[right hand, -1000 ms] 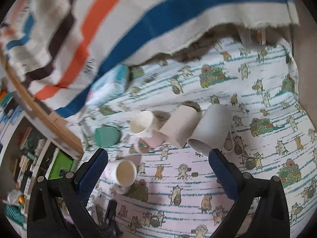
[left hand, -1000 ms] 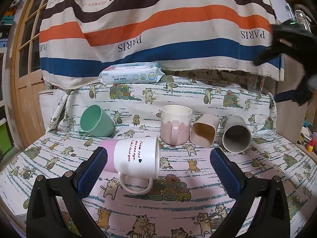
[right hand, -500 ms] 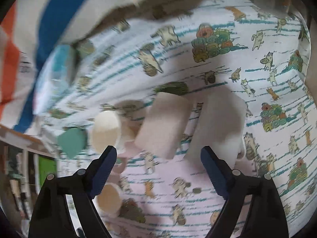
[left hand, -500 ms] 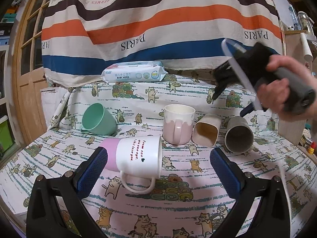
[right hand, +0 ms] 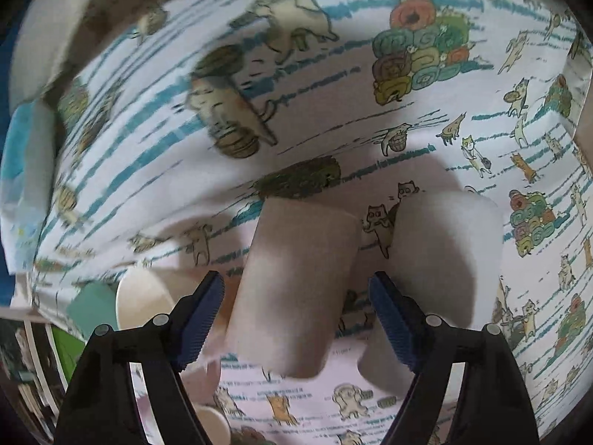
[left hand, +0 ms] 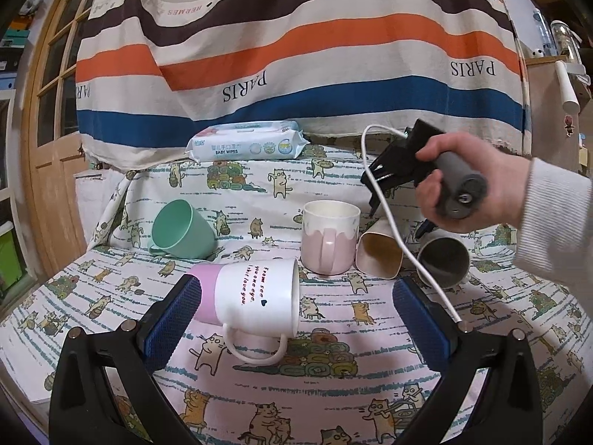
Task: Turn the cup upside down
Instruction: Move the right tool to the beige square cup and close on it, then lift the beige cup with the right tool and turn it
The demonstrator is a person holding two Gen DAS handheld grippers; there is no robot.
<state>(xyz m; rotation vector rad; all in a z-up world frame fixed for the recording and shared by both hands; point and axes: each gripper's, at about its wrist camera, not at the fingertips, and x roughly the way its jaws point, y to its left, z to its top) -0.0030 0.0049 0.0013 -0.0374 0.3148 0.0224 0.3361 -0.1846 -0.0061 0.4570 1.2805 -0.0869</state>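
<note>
While five smooth cups sit on the soft cat-print tabletop [left hand: 370,389], four lie on their sides and one pink mug [left hand: 328,237] stands up. Open right claw [right hand: 296,315] straddles the squarish beige cup [right hand: 296,289] without touching. Open left claw [left hand: 296,319] holds nothing.

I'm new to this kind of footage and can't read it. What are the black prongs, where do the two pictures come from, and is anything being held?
No robot: a person carries a hand-held gripper in each hand, each with a camera looking along its blue-padded fingers. The left gripper is open, facing a white mug lying on its side on the cat-print cloth, near a green cup, an upright pink mug and baby wipes. The right gripper, seen in the person's hand, straddles a tipped beige cup, open. Nothing is held.
</note>
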